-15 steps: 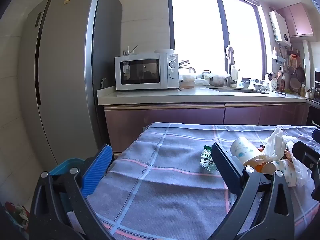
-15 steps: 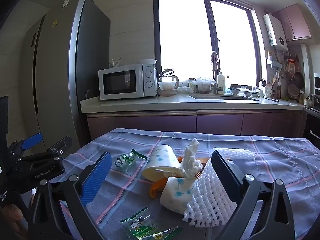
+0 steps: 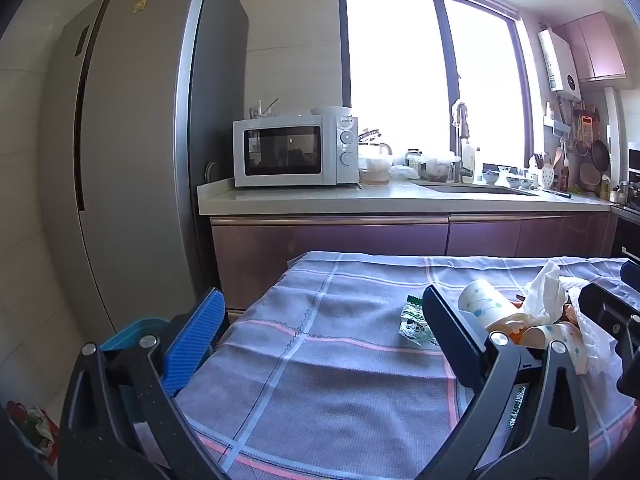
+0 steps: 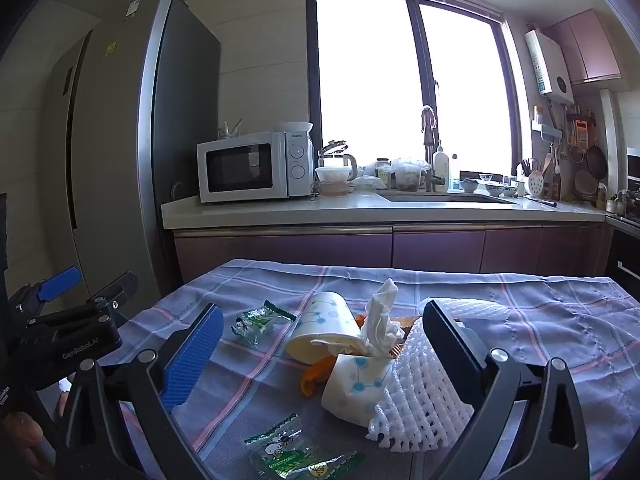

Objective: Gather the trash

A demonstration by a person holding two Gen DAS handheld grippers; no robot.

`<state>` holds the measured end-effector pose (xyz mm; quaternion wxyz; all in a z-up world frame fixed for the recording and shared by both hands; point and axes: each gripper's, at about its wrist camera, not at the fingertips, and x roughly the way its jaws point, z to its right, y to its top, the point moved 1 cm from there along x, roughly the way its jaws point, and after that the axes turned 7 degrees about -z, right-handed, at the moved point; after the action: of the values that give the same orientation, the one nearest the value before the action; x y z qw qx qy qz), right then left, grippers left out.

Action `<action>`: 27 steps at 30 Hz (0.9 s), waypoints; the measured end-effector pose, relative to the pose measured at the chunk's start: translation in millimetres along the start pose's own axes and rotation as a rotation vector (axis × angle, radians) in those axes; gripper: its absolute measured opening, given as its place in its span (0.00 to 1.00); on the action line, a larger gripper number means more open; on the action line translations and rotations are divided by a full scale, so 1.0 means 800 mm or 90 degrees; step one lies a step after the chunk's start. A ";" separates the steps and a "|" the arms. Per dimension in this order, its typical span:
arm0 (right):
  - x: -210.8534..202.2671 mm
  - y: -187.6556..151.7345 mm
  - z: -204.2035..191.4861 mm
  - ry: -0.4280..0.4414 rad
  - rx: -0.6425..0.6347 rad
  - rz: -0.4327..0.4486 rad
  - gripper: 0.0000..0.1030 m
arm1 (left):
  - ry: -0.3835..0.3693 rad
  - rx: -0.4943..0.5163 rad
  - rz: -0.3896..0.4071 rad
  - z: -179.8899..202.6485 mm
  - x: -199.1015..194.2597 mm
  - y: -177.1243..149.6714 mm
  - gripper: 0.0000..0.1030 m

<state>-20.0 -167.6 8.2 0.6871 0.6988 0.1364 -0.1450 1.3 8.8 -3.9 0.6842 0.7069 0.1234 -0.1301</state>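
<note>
Left wrist view: left gripper point(image 3: 324, 320) spread wide, gripping nothing, over checked tablecloth point(image 3: 320, 380); trash pile at 3 o'clock, with paper cup point(image 3: 486, 306) on its side, crumpled tissue point(image 3: 542, 292), green wrapper point(image 3: 414, 322) at 2 o'clock just beside right finger; blue bin point(image 3: 132, 330) at 9 o'clock below table edge. Right wrist view: right gripper point(image 4: 324, 334) likewise released, empty; tipped cup point(image 4: 322, 332), tissue point(image 4: 382, 320), second cup point(image 4: 356, 388) and white foam net point(image 4: 420, 396) between fingers, untouched; wrappers at 11 point(image 4: 260, 320) and 6 o'clock point(image 4: 288, 452); microwave point(image 4: 254, 166) at 12.

Right gripper point(image 4: 320, 344) hangs wide open over the checked tablecloth point(image 4: 540, 320); paper cups point(image 4: 324, 324), tissue point(image 4: 380, 320) and white foam net point(image 4: 416, 400) lie between its fingers, wrappers point(image 4: 260, 320) left of the cups
</note>
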 end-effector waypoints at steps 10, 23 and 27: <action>-0.003 0.000 0.001 -0.001 0.001 0.003 0.94 | -0.001 -0.006 0.010 -0.003 -0.001 -0.004 0.95; -0.002 0.004 0.003 0.000 0.001 0.002 0.94 | -0.003 -0.008 0.012 -0.004 -0.003 -0.004 0.95; 0.001 0.006 0.002 0.000 0.001 0.003 0.94 | -0.003 -0.008 0.012 -0.004 -0.003 -0.004 0.95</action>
<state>-17.7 -169.1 12.0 0.6869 0.6996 0.1347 -0.1434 -2.3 12.1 -5.5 0.6902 0.7034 0.1160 -0.1242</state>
